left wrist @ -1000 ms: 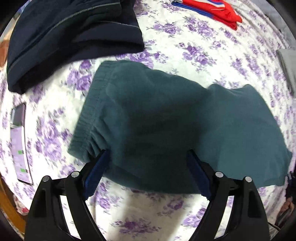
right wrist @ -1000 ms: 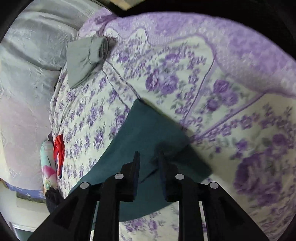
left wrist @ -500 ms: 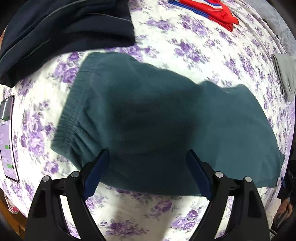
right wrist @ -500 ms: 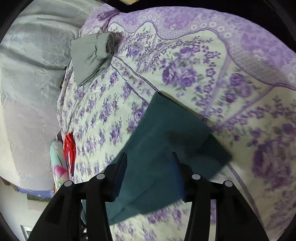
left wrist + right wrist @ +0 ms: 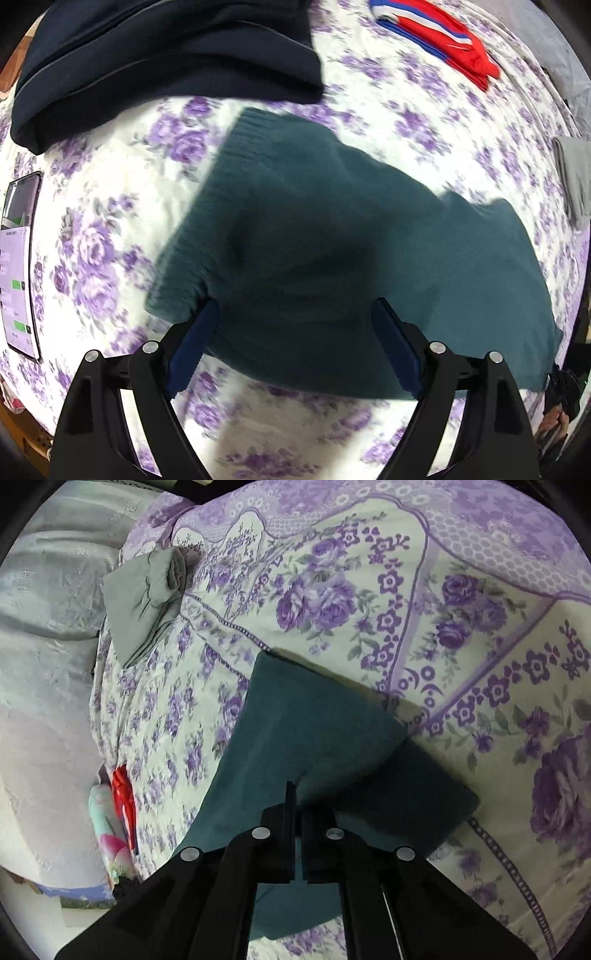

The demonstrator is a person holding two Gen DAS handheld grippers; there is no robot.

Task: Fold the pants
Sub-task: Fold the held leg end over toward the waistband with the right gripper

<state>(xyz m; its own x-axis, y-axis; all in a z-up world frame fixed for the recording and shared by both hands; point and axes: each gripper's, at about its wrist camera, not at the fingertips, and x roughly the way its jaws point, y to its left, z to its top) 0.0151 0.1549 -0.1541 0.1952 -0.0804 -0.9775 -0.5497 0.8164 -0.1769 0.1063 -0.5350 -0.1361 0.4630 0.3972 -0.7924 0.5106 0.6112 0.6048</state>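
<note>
Dark teal pants [image 5: 332,251] lie folded on the purple-flowered bedspread [image 5: 110,229], waistband at the upper left. My left gripper [image 5: 293,325] is open and empty, its jaws wide apart just over the near edge of the pants. In the right wrist view the leg end of the pants [image 5: 306,731] lies flat with a lower layer sticking out to the right. My right gripper [image 5: 299,794] has its jaws closed together on a fold of the teal cloth at their tips.
Dark navy clothing [image 5: 159,55] lies beyond the pants at the upper left. A red, white and blue garment [image 5: 439,33] lies at the far back. A phone [image 5: 18,266] lies at the left edge. A grey folded garment [image 5: 147,598] lies near the pillows.
My right gripper opened over the leg end half a second ago and has now shut on the teal cloth. My left gripper stays open and has shifted slightly over the pants.
</note>
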